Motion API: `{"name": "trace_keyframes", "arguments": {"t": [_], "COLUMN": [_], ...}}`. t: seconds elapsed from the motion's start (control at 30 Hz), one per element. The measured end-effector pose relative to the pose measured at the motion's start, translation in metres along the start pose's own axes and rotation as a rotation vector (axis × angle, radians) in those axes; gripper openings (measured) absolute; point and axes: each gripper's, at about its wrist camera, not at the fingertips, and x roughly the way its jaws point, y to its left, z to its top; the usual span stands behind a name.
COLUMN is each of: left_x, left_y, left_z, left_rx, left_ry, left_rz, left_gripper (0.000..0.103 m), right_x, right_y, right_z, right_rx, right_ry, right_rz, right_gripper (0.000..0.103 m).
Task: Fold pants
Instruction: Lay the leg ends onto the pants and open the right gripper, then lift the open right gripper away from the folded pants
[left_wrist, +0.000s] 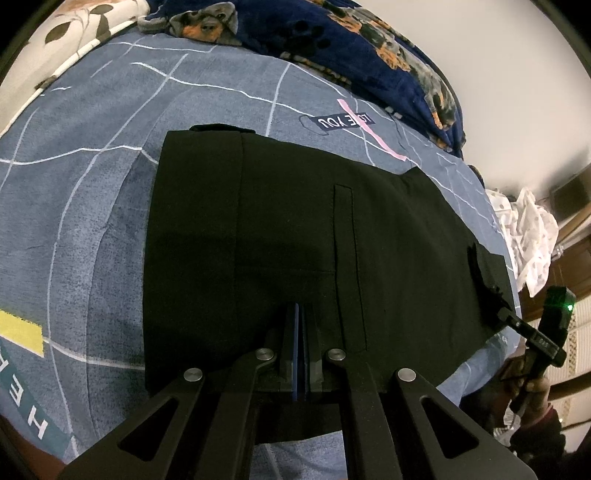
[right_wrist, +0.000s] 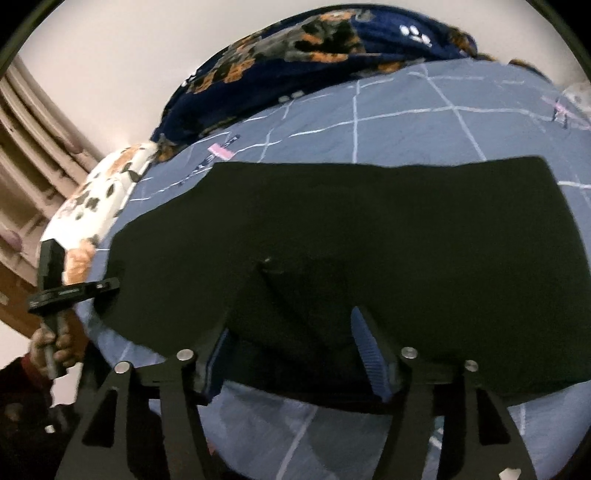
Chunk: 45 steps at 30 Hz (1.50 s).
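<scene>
While the black pants (left_wrist: 314, 236) lie folded on the blue bedsheet (left_wrist: 92, 184), my left gripper (left_wrist: 300, 332) is pressed closed, right gripper (right_wrist: 295, 332) spread wide; limp, light cloth, grab near hem edges.

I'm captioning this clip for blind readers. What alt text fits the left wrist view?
The left gripper, fingers closed together, rests on the near edge of black pants folded flat on a blue-grey grid-patterned bedspread. A navy dog-print blanket is bunched behind, and the right gripper meets the pants' right end.
</scene>
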Motion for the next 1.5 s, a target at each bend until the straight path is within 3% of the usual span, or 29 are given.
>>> {"name": "trace_keyframes", "arguments": {"t": [0.17,0.33,0.43,0.53,0.57,0.63,0.67,0.73,0.93,1.03,1.17,1.27,1.37,1.5], "left_x": [0.0,0.0,0.0,0.0,0.0,-0.003,-0.004,-0.009,-0.004,0.004,0.019,0.035,0.055,0.087], "left_y": [0.001,0.0,-0.001,-0.002,-0.004,-0.018,-0.025,-0.045,-0.09,-0.114,-0.159,-0.199,-0.24,-0.281], "left_z": [0.0,0.0,0.0,0.0,0.001,-0.001,-0.002,-0.006,-0.002,0.0,0.005,0.005,0.002,-0.004], "left_rx": [-0.001,0.005,0.009,0.019,0.033,0.113,0.163,0.256,0.274,0.29,0.345,0.415,0.484,0.517], "left_ry": [0.0,0.006,0.008,0.009,0.01,0.009,0.003,-0.022,0.015,0.026,0.035,0.051,0.071,0.125], "left_rz": [-0.001,0.004,0.005,0.012,0.023,0.081,0.115,0.153,0.022,-0.044,-0.133,-0.187,-0.229,-0.31], "left_gripper": [0.002,0.002,0.002,0.002,0.002,0.003,0.003,0.003,0.02,0.021,0.021,0.021,0.021,0.021], "right_x": [-0.004,-0.017,-0.032,-0.045,-0.047,-0.048,-0.045,-0.034,0.004,-0.002,-0.047,-0.078,-0.087,-0.077], "right_y": [-0.015,-0.035,-0.054,-0.07,-0.071,-0.07,-0.067,-0.061,-0.051,-0.055,-0.088,-0.13,-0.153,-0.153], "right_z": [0.002,0.005,0.008,0.009,0.009,0.008,0.008,0.008,-0.004,-0.003,0.007,0.011,0.018,0.038], "right_rx": [0.078,0.234,0.31,0.361,0.365,0.341,0.326,0.303,0.266,0.277,0.352,0.441,0.473,0.415], "right_ry": [0.022,0.001,-0.065,-0.129,-0.14,-0.14,-0.127,-0.093,0.052,0.056,-0.105,-0.215,-0.258,-0.24], "right_rz": [0.11,0.345,0.369,0.339,0.327,0.275,0.258,0.241,0.209,0.239,0.25,0.184,0.15,0.104], "right_gripper": [0.066,0.068,0.068,0.068,0.065,0.046,0.03,0.025,0.024,0.024,0.024,0.024,0.024,0.024]}}
